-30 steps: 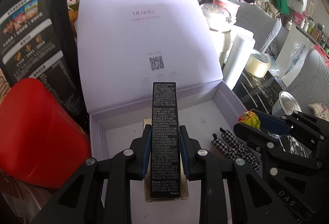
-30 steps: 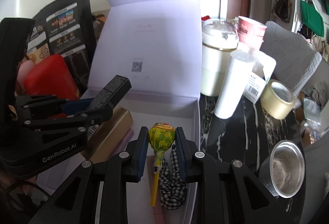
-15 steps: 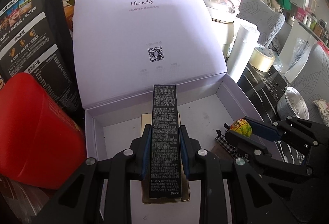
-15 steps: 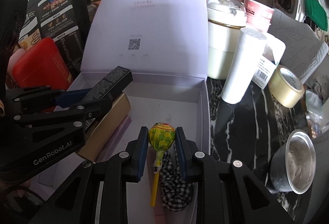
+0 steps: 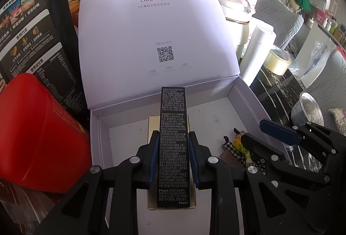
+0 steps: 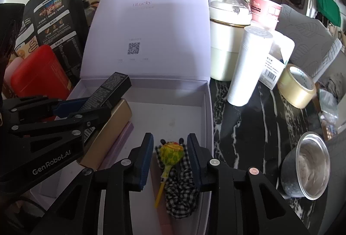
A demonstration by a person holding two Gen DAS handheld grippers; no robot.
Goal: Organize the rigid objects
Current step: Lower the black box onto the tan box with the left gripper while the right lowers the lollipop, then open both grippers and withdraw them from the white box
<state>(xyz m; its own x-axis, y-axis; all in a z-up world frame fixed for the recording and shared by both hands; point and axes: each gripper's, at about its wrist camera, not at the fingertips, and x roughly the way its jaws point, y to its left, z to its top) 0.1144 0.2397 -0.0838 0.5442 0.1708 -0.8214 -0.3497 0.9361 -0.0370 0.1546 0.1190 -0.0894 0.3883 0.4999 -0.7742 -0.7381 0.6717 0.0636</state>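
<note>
My left gripper (image 5: 173, 144) is shut on a long black carton with white print (image 5: 174, 127), held over a gold box (image 5: 151, 124) inside the open lilac gift box (image 5: 244, 92). The carton also shows in the right wrist view (image 6: 112, 88). My right gripper (image 6: 169, 148) is open; its pads stand apart on either side of a yellow-green lollipop (image 6: 170, 155) that lies on a black-and-white checked cloth (image 6: 181, 189) on the box floor. The lollipop also shows in the left wrist view (image 5: 240, 142).
The box lid (image 6: 149, 25) stands upright behind. A red container (image 5: 36, 133) and a black pouch (image 5: 28, 36) are to the left. On the dark marble table (image 6: 255, 127) to the right stand a white cylinder (image 6: 248, 66), a cream pot (image 6: 225, 40), a tape roll (image 6: 298, 88) and a metal cup (image 6: 309, 163).
My right gripper has opened and let go of the lollipop, which now lies on the checked cloth. My left gripper still holds the black carton, slightly pulled back.
</note>
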